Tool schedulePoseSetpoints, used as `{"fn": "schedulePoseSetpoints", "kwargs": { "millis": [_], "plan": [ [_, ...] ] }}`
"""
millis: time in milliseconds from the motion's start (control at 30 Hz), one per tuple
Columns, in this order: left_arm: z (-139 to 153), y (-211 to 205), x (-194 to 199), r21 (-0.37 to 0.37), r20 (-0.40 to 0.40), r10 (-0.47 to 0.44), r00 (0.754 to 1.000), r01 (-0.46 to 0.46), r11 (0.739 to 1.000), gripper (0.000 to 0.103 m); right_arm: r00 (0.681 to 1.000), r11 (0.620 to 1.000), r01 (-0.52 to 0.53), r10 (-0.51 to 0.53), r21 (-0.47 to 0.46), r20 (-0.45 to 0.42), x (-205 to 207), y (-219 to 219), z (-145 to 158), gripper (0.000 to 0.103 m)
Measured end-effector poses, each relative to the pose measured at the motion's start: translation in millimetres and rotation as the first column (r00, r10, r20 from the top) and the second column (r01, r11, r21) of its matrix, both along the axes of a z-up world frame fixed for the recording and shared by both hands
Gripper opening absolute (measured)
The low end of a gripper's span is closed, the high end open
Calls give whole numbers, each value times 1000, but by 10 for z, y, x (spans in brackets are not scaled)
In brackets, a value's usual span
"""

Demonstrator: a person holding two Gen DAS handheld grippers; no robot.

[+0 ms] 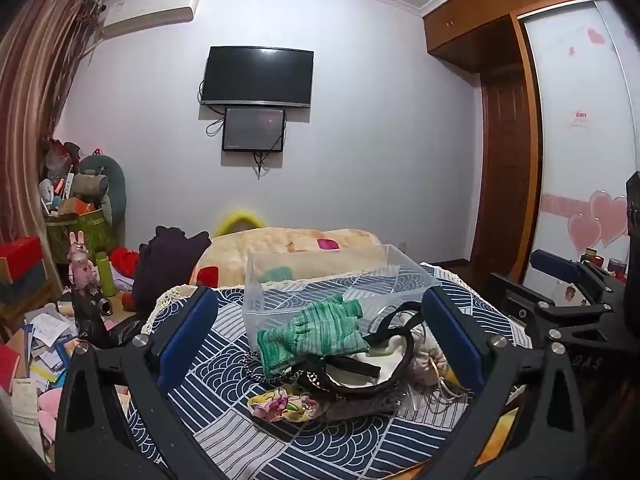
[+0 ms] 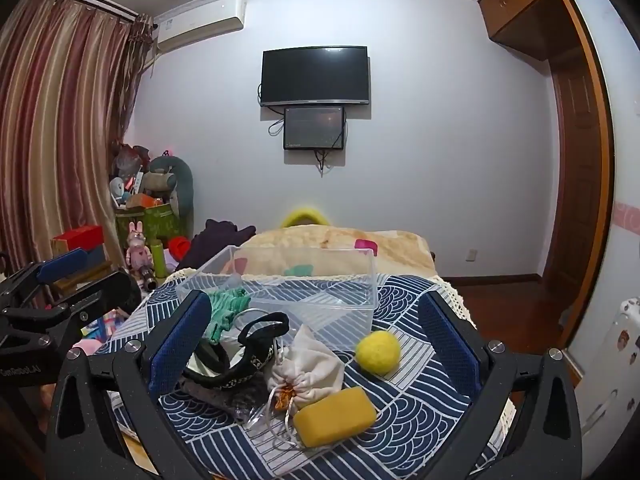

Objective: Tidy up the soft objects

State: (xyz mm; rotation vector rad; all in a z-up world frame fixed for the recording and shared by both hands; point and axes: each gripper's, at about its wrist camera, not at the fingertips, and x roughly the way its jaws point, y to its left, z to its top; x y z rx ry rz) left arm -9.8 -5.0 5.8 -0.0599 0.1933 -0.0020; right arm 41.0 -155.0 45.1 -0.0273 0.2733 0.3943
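Both my left claw [image 1: 316,344] and right claw [image 2: 316,344] hang spread, empty. I'd pinch the green glove [image 1: 310,330] mid-cloth, lifting clear before the far bin [image 1: 340,276].

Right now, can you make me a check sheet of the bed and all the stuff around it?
Surface: blue wave-pattern cloth over the bed.
Job's things: green glove leaning on the clear bin, which looks empty; yellow ball, yellow sponge, white drawstring pouch, black strap, floral scrap.
Clutter: papers and toys on the left side.
Tongs: left tongs open; right tongs open, both holding nothing.
Cables: hanging under the TV.
Surroundings: curtain, wardrobe.
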Motion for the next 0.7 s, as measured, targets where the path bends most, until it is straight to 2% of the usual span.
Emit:
{"fn": "schedulePoseSetpoints", "kwargs": {
  "millis": [267, 300, 700],
  "plan": [
    [-17, -33, 20, 6, 0, 4, 1000, -4, 1000, 103, 1000, 1000, -7, 7, 7, -2, 95, 20, -38, 103],
    [-10, -36, 26, 8, 0, 4, 1000, -4, 1000, 103, 1000, 1000, 5, -5, 7, 2, -47, -15, 38, 103],
    [-41, -65, 25, 8, -3, 9, 1000, -9, 1000, 103, 1000, 1000, 4, -5, 20, 9, -65, -34, 60, 103]
  ]
}}
